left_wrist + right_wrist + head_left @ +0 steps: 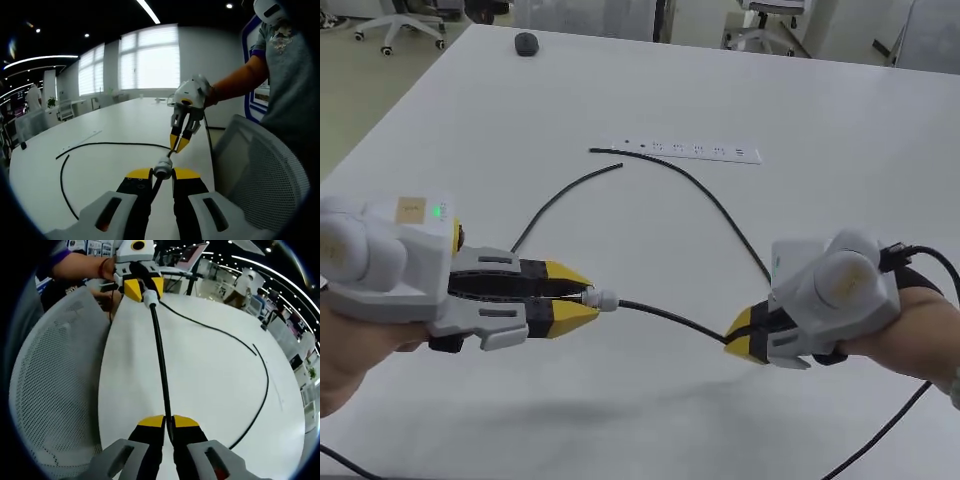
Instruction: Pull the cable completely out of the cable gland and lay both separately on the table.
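Note:
My left gripper (590, 298) is shut on a small light-grey cable gland (604, 299), held above the white table (650, 90). A thin black cable (670, 318) runs taut from the gland to my right gripper (732, 340), which is shut on it. In the left gripper view the gland (163, 167) sits between my yellow jaw tips, with the right gripper (177, 145) just beyond. In the right gripper view the cable (161, 355) leads straight from my jaws to the gland (150, 296). The slack lies in two arcs on the table, its ends close together.
A flat white strip (690, 150) lies past the cable ends, and a dark round object (526, 43) sits near the far edge. A black cord (880, 430) trails from the right gripper. A mesh chair back (260, 170) stands at the near table edge.

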Demonstrator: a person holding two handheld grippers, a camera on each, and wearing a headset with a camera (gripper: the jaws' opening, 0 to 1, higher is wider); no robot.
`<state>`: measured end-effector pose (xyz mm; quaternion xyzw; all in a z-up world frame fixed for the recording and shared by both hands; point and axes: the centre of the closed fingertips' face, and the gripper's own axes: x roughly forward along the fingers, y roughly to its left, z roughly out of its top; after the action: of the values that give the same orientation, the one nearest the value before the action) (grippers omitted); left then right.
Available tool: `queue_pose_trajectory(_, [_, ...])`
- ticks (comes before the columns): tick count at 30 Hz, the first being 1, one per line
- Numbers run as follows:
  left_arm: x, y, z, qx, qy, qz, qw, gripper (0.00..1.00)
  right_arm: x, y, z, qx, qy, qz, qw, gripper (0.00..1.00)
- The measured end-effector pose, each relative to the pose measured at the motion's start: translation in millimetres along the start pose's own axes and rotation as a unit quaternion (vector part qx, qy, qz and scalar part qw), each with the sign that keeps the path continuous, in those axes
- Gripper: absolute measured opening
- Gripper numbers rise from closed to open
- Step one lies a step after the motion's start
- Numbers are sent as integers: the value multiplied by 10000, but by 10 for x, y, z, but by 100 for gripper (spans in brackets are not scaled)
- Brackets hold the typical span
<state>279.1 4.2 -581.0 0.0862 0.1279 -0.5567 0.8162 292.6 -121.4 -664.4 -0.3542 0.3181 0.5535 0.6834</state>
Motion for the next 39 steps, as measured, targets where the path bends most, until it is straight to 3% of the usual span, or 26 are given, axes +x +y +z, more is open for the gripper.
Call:
queue_pose_trajectory(2, [5, 4, -11, 11, 34, 16, 10000, 15, -10, -25, 0, -64, -16, -75, 9999, 0])
queue_pose_trajectory(4, [12, 11, -25, 7, 71, 36, 10000, 15, -14, 3, -9, -41, 16, 5, 10000, 0])
queue_pose_trajectory(7, [30, 13, -34, 10, 110, 52, 9999, 15, -41, 38, 63, 3, -93, 31, 10000, 11])
queue_pose_trajectory(9, [42, 19, -38, 20, 136, 69, 9999, 15, -90, 51, 222, 60, -329, -4, 9994, 14])
queue_pose_trajectory(13, [71, 12, -14, 69, 152, 49, 9998, 15, -241, 101, 740, -67, -981, -61, 9951, 10])
queue_pose_trajectory(15, [94, -7, -4, 127, 186, 8, 9997, 15, -267, 160, 945, -187, -1120, 18, 9935, 8])
queue_pose_trajectory(19, [118, -30, 3, 188, 223, -44, 9996, 15, -220, 218, 1200, -566, -1202, 20, 9911, 10])
queue_pose_trajectory(26, [136, -56, 14, 242, 243, -95, 9994, 15, -90, 216, 1227, -736, -967, 101, 9925, 5])
queue_pose_trajectory(39, [159, -68, 22, 263, 227, -138, 9993, 15, -71, 227, 1205, -919, -884, 146, 9917, 0])
